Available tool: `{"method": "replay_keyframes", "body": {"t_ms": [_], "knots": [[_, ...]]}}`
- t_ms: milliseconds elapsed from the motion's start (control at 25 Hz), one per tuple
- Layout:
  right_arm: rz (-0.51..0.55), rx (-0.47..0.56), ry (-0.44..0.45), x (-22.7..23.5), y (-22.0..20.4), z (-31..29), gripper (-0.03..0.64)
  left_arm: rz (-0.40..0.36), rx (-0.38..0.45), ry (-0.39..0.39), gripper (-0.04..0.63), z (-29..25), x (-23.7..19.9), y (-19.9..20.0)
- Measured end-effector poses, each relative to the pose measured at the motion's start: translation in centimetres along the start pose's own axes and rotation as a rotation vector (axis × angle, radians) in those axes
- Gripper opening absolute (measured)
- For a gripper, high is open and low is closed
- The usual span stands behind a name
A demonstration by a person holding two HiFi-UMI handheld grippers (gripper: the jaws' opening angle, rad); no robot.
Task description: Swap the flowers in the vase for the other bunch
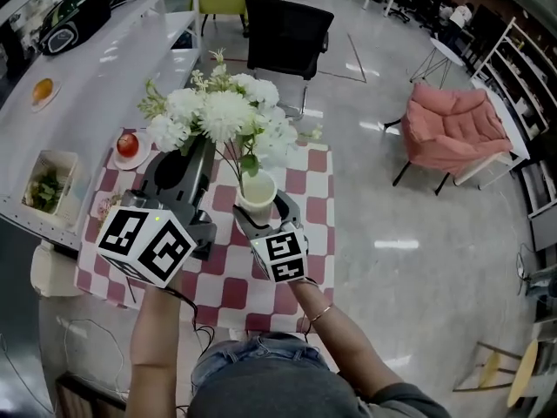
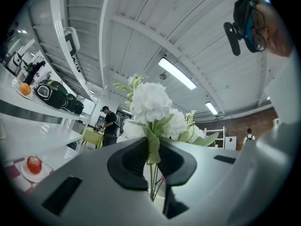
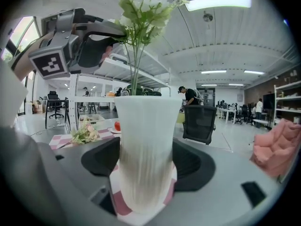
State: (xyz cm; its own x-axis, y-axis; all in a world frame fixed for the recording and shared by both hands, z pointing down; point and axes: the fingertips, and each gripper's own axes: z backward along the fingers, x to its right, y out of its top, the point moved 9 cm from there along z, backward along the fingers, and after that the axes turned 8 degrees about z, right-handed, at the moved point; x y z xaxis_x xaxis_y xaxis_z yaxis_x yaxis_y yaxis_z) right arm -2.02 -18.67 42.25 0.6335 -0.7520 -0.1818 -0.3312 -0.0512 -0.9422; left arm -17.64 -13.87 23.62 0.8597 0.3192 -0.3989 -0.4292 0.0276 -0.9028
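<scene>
Over table [image 1: 233,291], left gripper [image 2: 151,161] pinches flowers [image 2: 150,102] (stems); right gripper [image 3: 146,168] clasps vase [image 3: 146,126].

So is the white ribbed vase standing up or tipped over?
Upright. The white ribbed vase stands straight on the red-and-white checked cloth, its rim level, clamped by the right gripper.

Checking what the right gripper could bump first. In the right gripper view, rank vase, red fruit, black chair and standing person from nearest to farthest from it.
1. vase, between the jaws of the right gripper.
2. red fruit, on the table, just left of the vase.
3. black chair, beyond the table, to the right.
4. person, far back, behind the chair.
</scene>
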Motion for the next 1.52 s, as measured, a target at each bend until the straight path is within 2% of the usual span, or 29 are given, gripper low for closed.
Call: {"method": "replay_keyframes", "body": {"t_ms": [160, 480, 680, 800, 960, 1120, 1320, 1520], "knots": [[-0.001, -0.003, 0.003, -0.8, 1.2, -0.3, 0.351, 0.022, 0.051, -0.006, 0.038, 1.4, -1.0, 3.8], [0.010, 0.005, 0.003, 2.6, -0.7, 2.0, 0.351, 0.060, 0.163, -0.001, 0.038, 3.1, 1.7, 5.2], [0.006, 0.007, 0.007, 4.2, -0.2, 1.8, 0.351, 0.010, 0.171, 0.070, 0.038, 4.0, 1.6, 6.6], [0.006, 0.008, 0.011, 2.5, -0.2, 1.7, 0.351, 0.009, 0.132, 0.129, 0.038, 6.9, -0.3, 6.5], [0.013, 0.010, 0.010, 0.5, -0.3, 1.5, 0.351, 0.029, 0.055, 0.220, 0.038, 10.0, -3.5, 4.3], [0.012, 0.017, 0.010, 0.8, -0.4, 1.5, 0.351, 0.031, -0.035, 0.310, 0.038, 10.8, -5.7, 0.7], [0.002, 0.017, 0.010, 0.9, -0.4, 1.5, 0.351, 0.096, -0.154, 0.405, 0.038, 11.6, -8.8, -3.8], [0.002, 0.019, 0.004, 0.7, -0.1, 1.3, 0.351, 0.122, -0.257, 0.472, 0.038, 11.7, -11.3, -6.9]]}}
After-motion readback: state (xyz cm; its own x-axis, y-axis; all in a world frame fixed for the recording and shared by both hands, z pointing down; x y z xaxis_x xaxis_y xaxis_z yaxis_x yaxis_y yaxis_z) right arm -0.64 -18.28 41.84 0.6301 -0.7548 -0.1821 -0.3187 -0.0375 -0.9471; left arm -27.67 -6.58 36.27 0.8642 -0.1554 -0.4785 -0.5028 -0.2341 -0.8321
